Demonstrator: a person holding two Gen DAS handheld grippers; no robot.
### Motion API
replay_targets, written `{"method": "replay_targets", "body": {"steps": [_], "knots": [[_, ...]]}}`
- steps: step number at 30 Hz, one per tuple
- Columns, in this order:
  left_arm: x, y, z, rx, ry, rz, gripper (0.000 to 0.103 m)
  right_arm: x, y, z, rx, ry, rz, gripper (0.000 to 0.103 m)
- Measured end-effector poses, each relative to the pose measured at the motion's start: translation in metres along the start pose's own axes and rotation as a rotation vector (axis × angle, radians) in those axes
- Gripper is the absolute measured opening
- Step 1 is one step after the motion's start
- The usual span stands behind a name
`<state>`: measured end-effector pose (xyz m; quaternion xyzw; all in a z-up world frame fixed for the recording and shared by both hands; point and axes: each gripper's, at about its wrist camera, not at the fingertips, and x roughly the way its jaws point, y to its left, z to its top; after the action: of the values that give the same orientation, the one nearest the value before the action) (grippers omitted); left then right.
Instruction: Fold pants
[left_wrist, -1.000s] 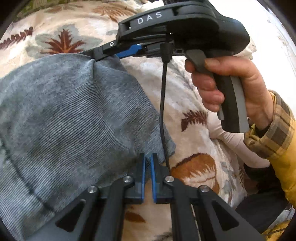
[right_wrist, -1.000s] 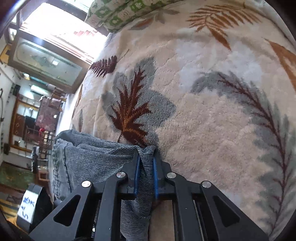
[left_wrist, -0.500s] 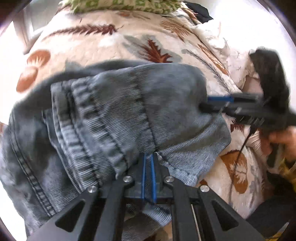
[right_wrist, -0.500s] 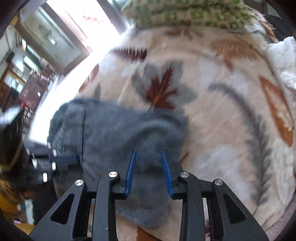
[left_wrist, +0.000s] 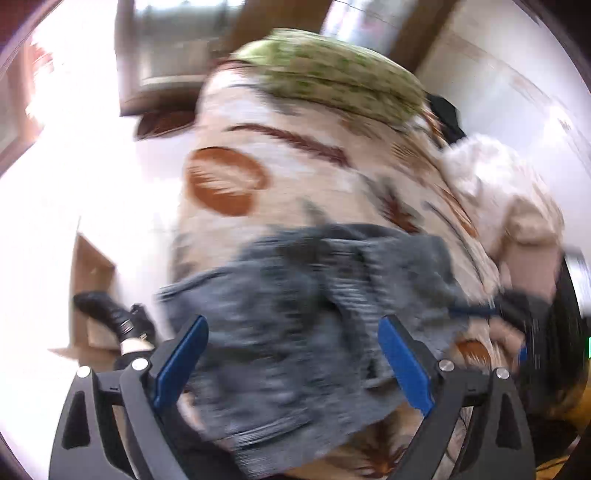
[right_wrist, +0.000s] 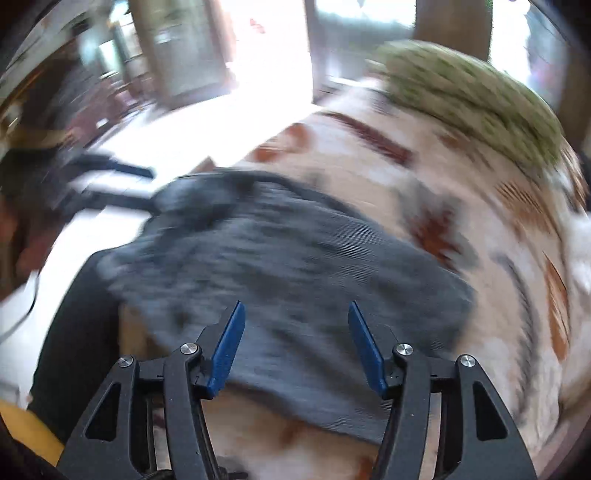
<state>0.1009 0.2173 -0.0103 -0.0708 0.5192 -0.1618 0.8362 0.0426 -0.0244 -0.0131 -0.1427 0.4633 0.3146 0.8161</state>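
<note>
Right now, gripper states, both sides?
Left gripper: open, just released the pants.
Right gripper: open, jaws just opening, holding nothing.

pants (right_wrist: 295, 266): grey cloth, fine ribbed weave, matt, washed-out patches. blanket (left_wrist: 303, 173): cream plush cloth, soft nap, rust and grey leaf print. pillow (left_wrist: 332, 77): green-and-white patterned cloth. left gripper (left_wrist: 293, 363): matt black plastic arms, blue pads (left_wrist: 404, 363), shiny metal pins. shoe (left_wrist: 105, 312): glossy black.

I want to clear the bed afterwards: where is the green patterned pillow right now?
The green patterned pillow lies at the far end of the leaf-print blanket, beyond the grey pants, top centre in the left view, upper right in the right view.
</note>
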Motion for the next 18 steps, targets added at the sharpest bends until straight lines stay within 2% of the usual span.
{"method": "replay_targets", "body": {"steps": [4, 5, 7, 14, 18], "knots": [[0.012, 0.045, 0.000, -0.098, 0.034, 0.066, 0.094, 0.015, 0.065, 0.007, -0.113, -0.012, 0.091, 0.063], [0.017, 0.055, 0.000, -0.114, 0.044, 0.077, 0.094, 0.019, 0.076, 0.007, -0.131, -0.010, 0.100, 0.066], [0.023, 0.076, -0.003, -0.140, 0.057, 0.084, 0.094, 0.032, 0.095, 0.010, -0.177, 0.004, 0.106, 0.067], [0.062, 0.116, 0.002, -0.242, 0.093, 0.059, 0.094, 0.072, 0.142, 0.011, -0.341, 0.060, 0.051, 0.069], [0.088, 0.123, 0.005, -0.244, 0.113, 0.074, 0.095, 0.090, 0.153, 0.009, -0.395, 0.071, 0.002, 0.073]]}}
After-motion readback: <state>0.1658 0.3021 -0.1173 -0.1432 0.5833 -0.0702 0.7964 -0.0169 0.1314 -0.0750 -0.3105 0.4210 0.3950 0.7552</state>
